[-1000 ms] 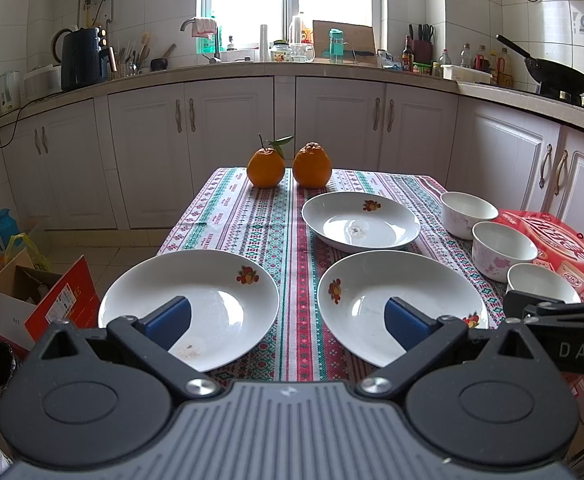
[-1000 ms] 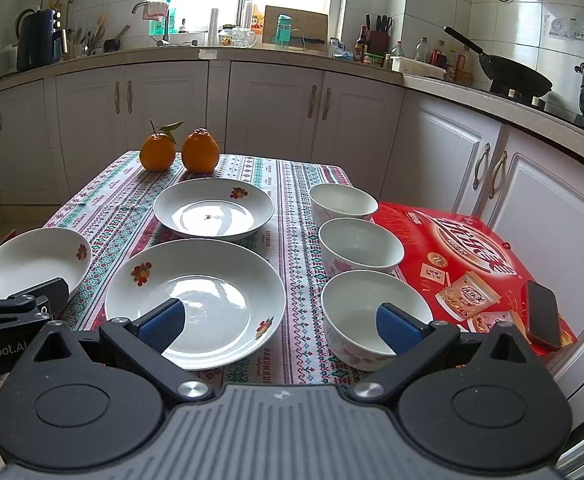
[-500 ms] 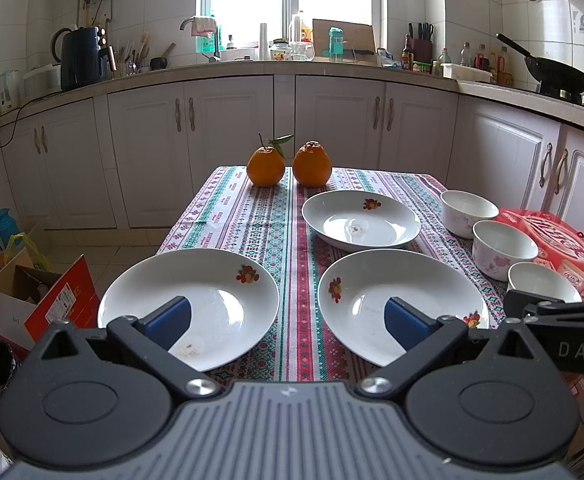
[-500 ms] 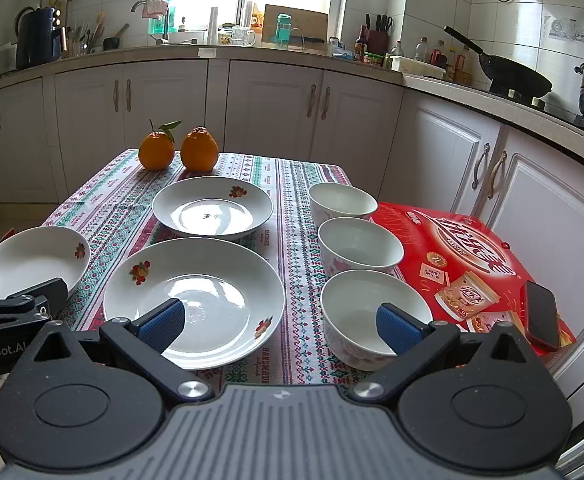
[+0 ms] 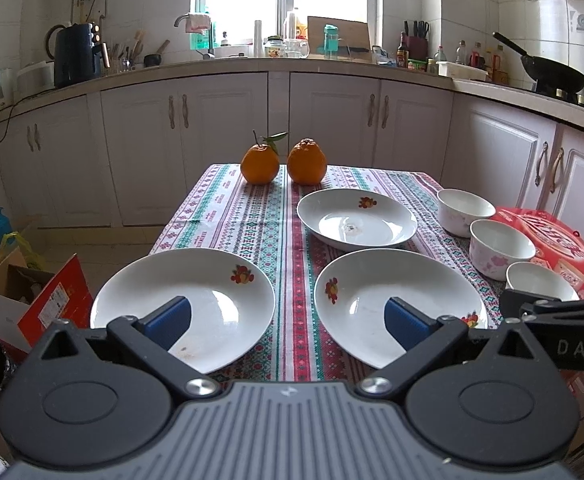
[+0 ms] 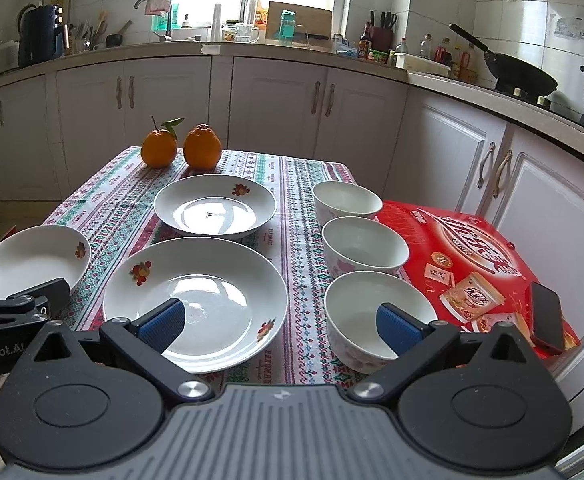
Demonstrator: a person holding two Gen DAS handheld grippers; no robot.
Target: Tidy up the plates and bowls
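Observation:
Three white plates with fruit prints lie on the patterned tablecloth: a near left plate [image 5: 195, 292] [image 6: 31, 256], a near middle plate [image 5: 396, 304] [image 6: 207, 292] and a far plate [image 5: 356, 224] [image 6: 215, 204]. Three white bowls stand in a row on the right: far bowl [image 6: 346, 202] [image 5: 464, 210], middle bowl [image 6: 364, 246] [image 5: 500, 246], near bowl [image 6: 368, 312] [image 5: 540, 278]. My left gripper [image 5: 287, 320] is open and empty, above the table's near edge between the two near plates. My right gripper [image 6: 277, 322] is open and empty, between the near middle plate and the near bowl.
Two oranges [image 5: 283, 160] [image 6: 179, 148] sit at the table's far end. A red snack box [image 6: 476, 252] with a black phone [image 6: 546, 318] on it lies right of the bowls. Cardboard boxes [image 5: 31, 300] stand on the floor at left. White cabinets line the back.
Both grippers have held almost still, with only a slight drift. Nothing on the table has moved.

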